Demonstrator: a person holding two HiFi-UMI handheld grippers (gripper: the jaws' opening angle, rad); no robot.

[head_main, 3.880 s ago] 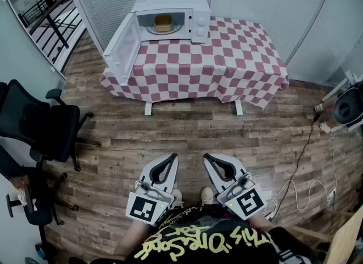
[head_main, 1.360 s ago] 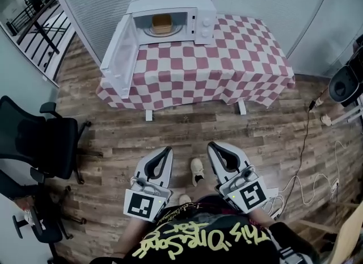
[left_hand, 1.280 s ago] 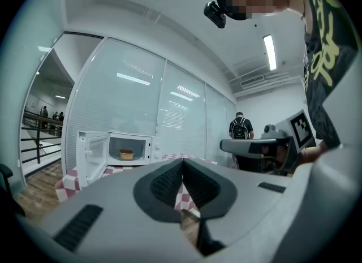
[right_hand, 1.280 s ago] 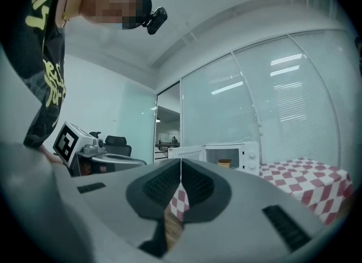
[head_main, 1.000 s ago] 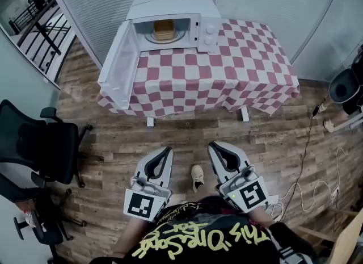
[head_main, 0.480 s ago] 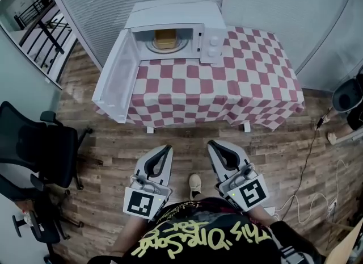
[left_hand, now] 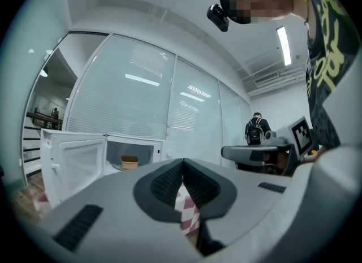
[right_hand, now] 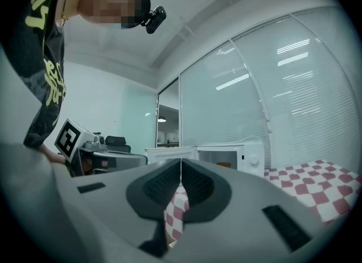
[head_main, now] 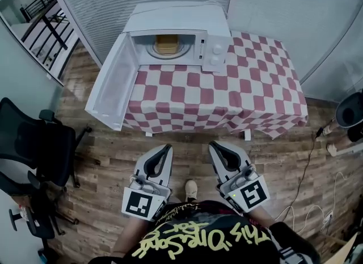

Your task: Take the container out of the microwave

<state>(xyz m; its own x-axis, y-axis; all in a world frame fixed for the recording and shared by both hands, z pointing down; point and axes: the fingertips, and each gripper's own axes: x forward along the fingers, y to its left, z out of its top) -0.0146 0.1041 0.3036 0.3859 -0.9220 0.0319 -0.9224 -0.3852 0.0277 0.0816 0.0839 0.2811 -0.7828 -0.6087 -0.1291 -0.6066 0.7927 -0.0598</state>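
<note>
Container (head_main: 167, 43) upper centre of head view, inside open-doored microwave (head_main: 176, 17) at left end of checkered worktop (head_main: 249, 89). Left claw (head_main: 165, 149), right claw (head_main: 214, 146) lower centre: both pinched together, empty, well apart from worktop.

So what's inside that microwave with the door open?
A small tan container sits on the round turntable inside the microwave. What is in the container cannot be seen from here.
</note>
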